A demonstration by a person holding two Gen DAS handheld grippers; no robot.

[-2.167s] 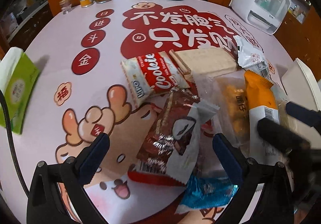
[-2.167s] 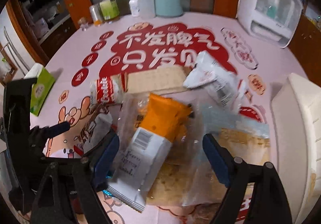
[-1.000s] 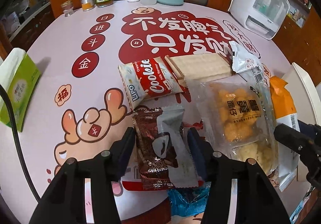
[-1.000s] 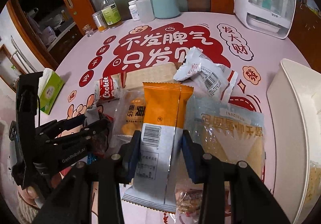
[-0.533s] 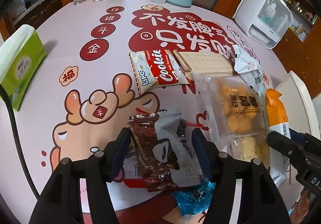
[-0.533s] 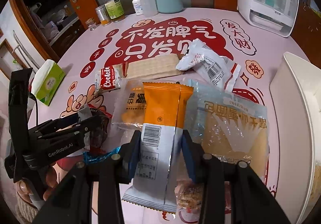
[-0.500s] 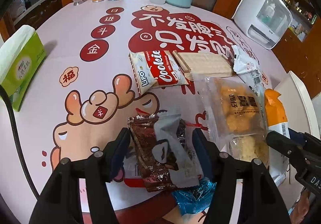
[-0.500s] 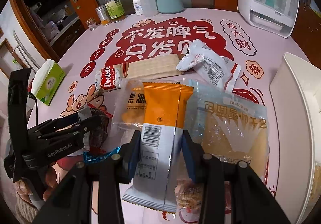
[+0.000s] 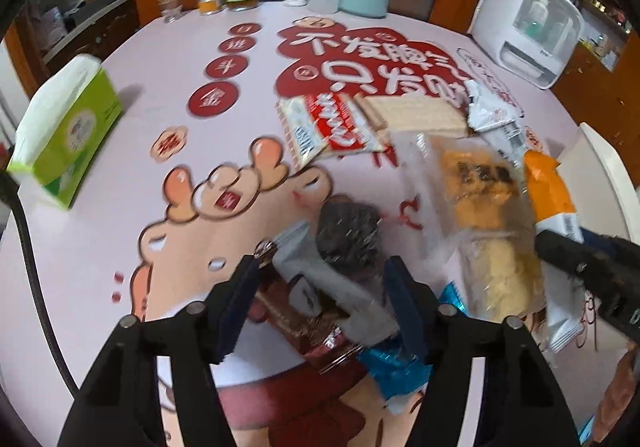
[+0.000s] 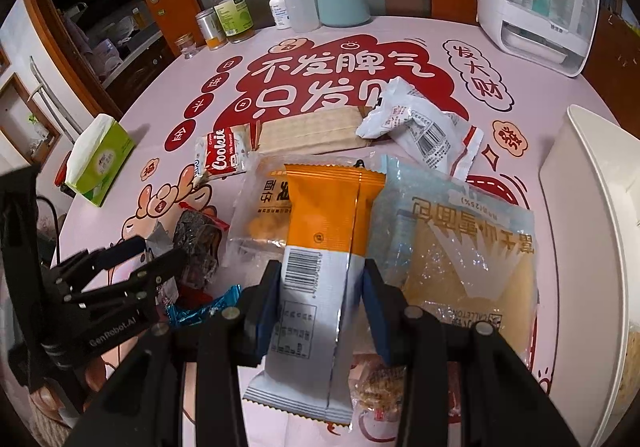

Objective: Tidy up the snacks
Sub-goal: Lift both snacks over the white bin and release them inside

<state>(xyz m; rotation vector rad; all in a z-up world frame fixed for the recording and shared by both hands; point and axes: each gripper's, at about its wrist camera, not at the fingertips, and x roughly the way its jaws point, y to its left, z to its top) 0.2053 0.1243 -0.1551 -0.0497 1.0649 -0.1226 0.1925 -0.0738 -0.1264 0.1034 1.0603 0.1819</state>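
Near the table's front edge, the left gripper (image 9: 324, 303) clamps a brown-and-grey snack packet (image 9: 340, 267). Beside it, the right gripper (image 10: 320, 299) pinches an orange-and-white packet (image 10: 320, 243), with the white bin (image 10: 592, 247) at the right edge.

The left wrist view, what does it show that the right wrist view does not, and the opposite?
Only the left wrist view shows the left gripper from behind, shut on the brown and silver foil snack packet.

Only the right wrist view shows the large pale blue clear bag and the right gripper shut on the orange and white snack packet.

Both show the red Cookie packet and the green tissue box.
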